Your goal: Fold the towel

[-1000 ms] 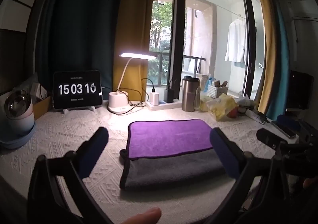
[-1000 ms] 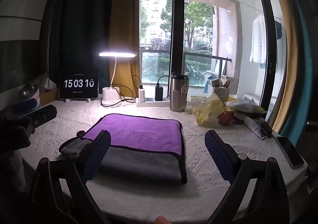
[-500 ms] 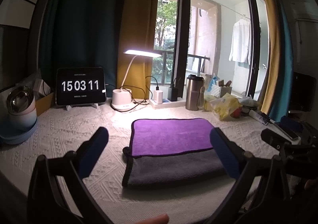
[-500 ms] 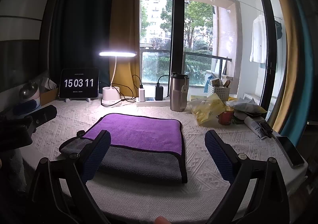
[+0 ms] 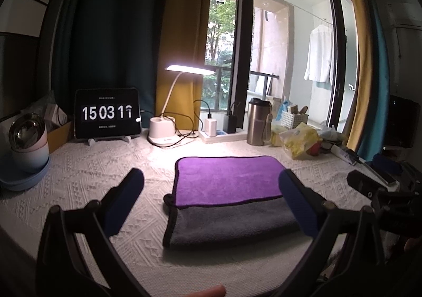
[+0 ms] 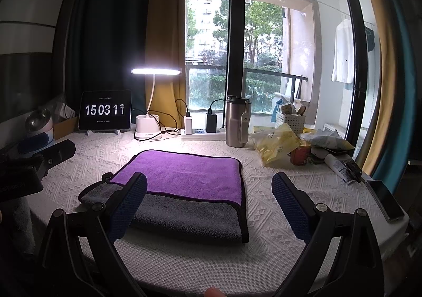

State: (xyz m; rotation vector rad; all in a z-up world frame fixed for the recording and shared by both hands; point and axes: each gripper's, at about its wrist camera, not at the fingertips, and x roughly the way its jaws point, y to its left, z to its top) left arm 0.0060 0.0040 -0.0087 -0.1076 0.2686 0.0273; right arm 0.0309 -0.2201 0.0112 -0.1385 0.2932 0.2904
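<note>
Towel (image 5: 229, 191) lies flat on the white bumpy table cover (image 5: 87, 181), in the middle of the table. It looks folded at least once. The purple side sits on top and reaches toward 12 o'clock. A gray strip shows along the near edge, at 6 o'clock. The two layers do not line up, so the gray part sticks out. A small loop pokes out at the towel's left corner, near 9 o'clock.

Both grippers hang in the air in front of the towel and touch nothing. The left gripper (image 5: 211, 204) has its blue fingers spread wide apart, and nothing is between them. The right gripper (image 6: 211, 204) is spread wide too, and it is empty.

Behind the towel, at 12 o'clock, stand a lit lamp (image 6: 155, 70), a clock screen (image 6: 105, 110) and a metal cup (image 6: 237, 123). Yellow bags (image 6: 277, 144) sit off at 2 o'clock.

I think the fold is partly done or nearly done. If more is left, it could be one more fold to make the towel smaller, or a little tug to make the edges match. The pictures do not tell me which.
</note>
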